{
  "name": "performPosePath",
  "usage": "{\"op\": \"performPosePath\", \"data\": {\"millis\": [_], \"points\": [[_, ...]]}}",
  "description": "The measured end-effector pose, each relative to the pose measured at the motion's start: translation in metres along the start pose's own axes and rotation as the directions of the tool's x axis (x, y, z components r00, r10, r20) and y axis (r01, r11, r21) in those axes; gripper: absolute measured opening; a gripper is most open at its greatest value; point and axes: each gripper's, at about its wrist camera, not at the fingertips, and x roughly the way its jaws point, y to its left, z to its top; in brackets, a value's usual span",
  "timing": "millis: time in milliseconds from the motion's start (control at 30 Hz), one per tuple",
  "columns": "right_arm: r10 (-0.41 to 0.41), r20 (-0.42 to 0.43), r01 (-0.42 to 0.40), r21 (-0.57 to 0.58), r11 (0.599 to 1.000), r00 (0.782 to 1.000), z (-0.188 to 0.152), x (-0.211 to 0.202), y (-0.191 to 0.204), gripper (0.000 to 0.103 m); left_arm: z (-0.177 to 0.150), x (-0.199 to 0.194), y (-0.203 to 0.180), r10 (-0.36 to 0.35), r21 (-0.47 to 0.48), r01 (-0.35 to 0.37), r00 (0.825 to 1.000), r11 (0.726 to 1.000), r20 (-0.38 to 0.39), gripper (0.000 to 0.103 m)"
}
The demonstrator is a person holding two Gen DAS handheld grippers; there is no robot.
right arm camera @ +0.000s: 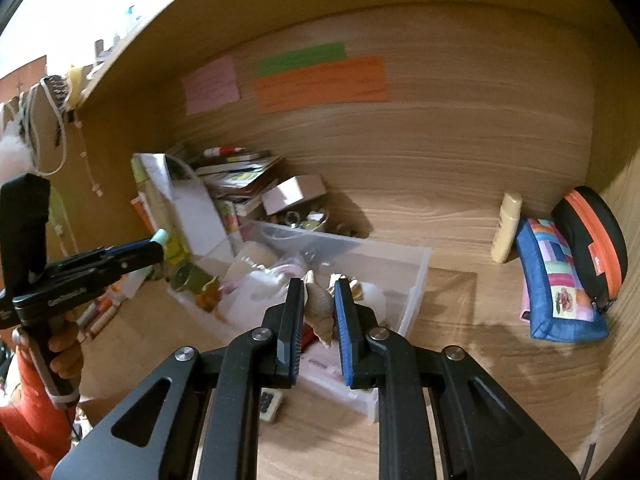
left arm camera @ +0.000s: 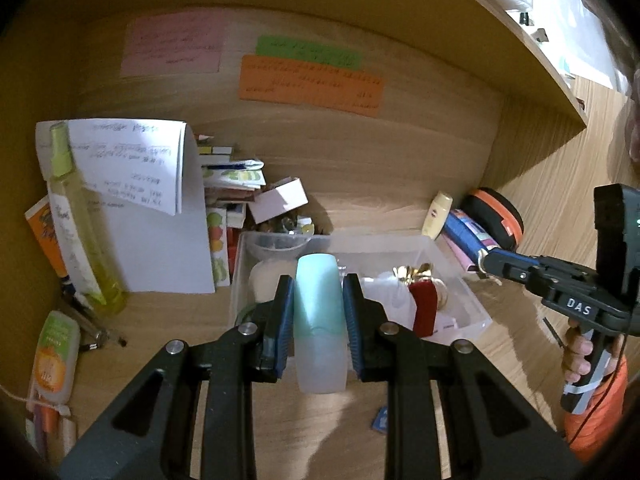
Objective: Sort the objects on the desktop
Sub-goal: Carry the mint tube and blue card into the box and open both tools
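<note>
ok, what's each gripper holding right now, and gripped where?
Left gripper: pale teal tube, clamped across its middle. Right gripper: brown spiral seashell, pinched at its sides around mid-body, above the clear bin.

Two grippers (left arm camera: 319, 312), one clear bin (left arm camera: 460, 280), three coloured notes (left arm camera: 312, 80), two pouches (right arm camera: 560, 280), one spray bottle (left arm camera: 80, 232)

Your left gripper (left arm camera: 319, 288) has matte black linkage arms with triangular cutouts, four round silver pivot screws, and ribbed blue pads (left arm camera: 285, 320) on its two fingers. Your right gripper (right arm camera: 318, 300) is built the same; seen at three o'clock in the left view, it carries white "DAS" lettering and a boxy black housing with a small green light. Both hands (left arm camera: 578, 356) show bare skin and orange sleeves; pale tape wraps the handles.
</note>
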Motion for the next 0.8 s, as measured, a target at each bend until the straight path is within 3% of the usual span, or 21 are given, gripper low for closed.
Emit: {"op": "performPosePath", "data": {"millis": [333,800], "points": [[-0.022,0.0,0.022,0.047,0.999,1.0,0.017,0.029,-0.015,0.014,0.017,0.03,-0.001,-0.034,-0.002,0.034,0.999,0.999,-0.031,0.024],[-0.024,-0.054,0.027,0.069,0.997,0.998,0.016,0.074,-0.029,0.014,0.02,0.094,0.0,-0.046,-0.024,0.043,0.988,0.999,-0.149,0.024]]}}
